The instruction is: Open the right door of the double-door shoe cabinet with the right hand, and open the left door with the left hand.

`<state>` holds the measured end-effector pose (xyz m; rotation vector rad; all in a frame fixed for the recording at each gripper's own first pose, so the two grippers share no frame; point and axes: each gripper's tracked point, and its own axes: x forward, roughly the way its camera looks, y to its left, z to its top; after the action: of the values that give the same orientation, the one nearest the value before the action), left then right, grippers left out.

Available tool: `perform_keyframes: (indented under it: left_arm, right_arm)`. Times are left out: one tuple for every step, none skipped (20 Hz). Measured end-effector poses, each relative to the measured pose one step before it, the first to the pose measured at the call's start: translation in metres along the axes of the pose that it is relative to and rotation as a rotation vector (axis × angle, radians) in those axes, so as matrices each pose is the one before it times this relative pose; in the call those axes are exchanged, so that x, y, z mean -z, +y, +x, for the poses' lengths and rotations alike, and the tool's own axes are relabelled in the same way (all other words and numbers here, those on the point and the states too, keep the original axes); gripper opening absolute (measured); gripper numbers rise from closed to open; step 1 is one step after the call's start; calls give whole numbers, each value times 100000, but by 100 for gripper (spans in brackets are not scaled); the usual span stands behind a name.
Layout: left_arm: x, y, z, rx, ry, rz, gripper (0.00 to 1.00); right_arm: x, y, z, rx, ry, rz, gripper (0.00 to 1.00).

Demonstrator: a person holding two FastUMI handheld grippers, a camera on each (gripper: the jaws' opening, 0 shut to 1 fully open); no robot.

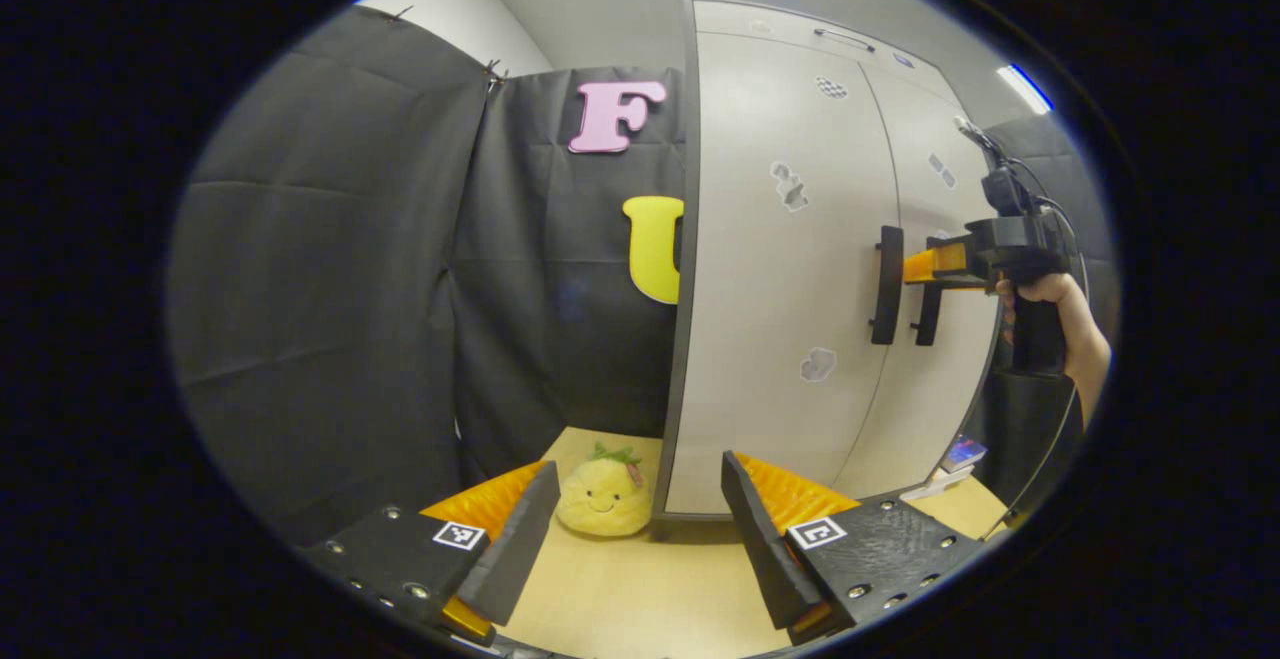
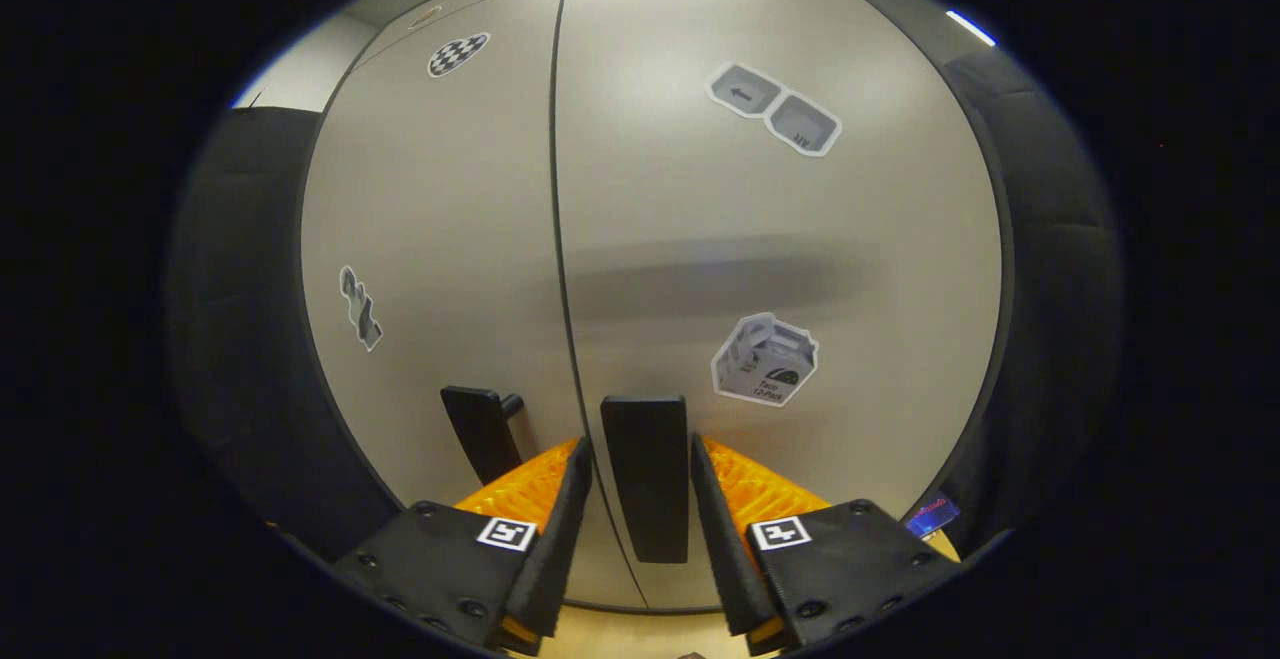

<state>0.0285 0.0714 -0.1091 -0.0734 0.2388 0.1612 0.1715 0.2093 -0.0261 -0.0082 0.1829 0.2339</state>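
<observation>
Nearest the right gripper view's camera, the right gripper (image 2: 640, 539) has the right door handle (image 2: 646, 474) standing between its two fingers. Both fingers lie close along the handle's sides; whether they actually press on it cannot be told. In the left gripper view this gripper is seen at the far right, held level by a hand (image 1: 1050, 291) and reaching in at handle height, which suits a pull outward.

Shoe cabinet (image 1: 800, 269): stands upright on the pale table (image 1: 640, 589), both doors appearing closed, the seam between them unbroken. Right door (image 2: 790, 259) and left door (image 2: 440, 239) each carry a dark vertical handle set just beside the seam; the left door handle (image 2: 482, 431) is untouched.

Left gripper (image 1: 640, 529): fingers wide apart, holding nothing, low and well short of the cabinet. Judged to be waiting its turn.

Plush toy (image 1: 603, 492): rests on the table at the cabinet's near left corner, clear of both handles.
</observation>
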Motion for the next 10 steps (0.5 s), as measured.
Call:
perform_keyframes:
  left_arm:
    - [-18, 243, 102, 482, 318, -1075, 92]
    - [-161, 135, 50, 568, -131, -1958, 95]
    - [-246, 119, 100, 343, -661, -1747, 93]
    - [-122, 162, -191, 73, -484, -1203, 95]
    - [39, 185, -52, -440, -283, -181, 93]
    - [68, 243, -30, -777, 69, 749, 91]
    - [297, 277, -87, -1273, 221, 980, 91]
    - [327, 234, -80, -637, 452, 389, 93]
    - [521, -47, -349, -130, 770, -337, 91]
    - [428, 7, -371, -72, 1115, -684, 94]
  right_arm:
    - [-6, -401, 53, 2266, -181, -136, 55]
    - [-169, -362, 131, 732, -286, -847, 40]
    - [184, 59, -214, 554, -508, -694, 34]
    - [-12, 52, -54, 417, -344, -694, 37]
    - [58, -9, 56, 396, 27, 15, 37]
    - [-6, -10, -100, 30, 147, -74, 37]
    - [16, 17, 66, 15, -200, -224, 37]
    - [30, -89, 76, 768, -408, -151, 37]
    - [-89, -3, 24, 778, -1081, -342, 29]
    - [-107, 4, -201, 314, -847, -2344, 28]
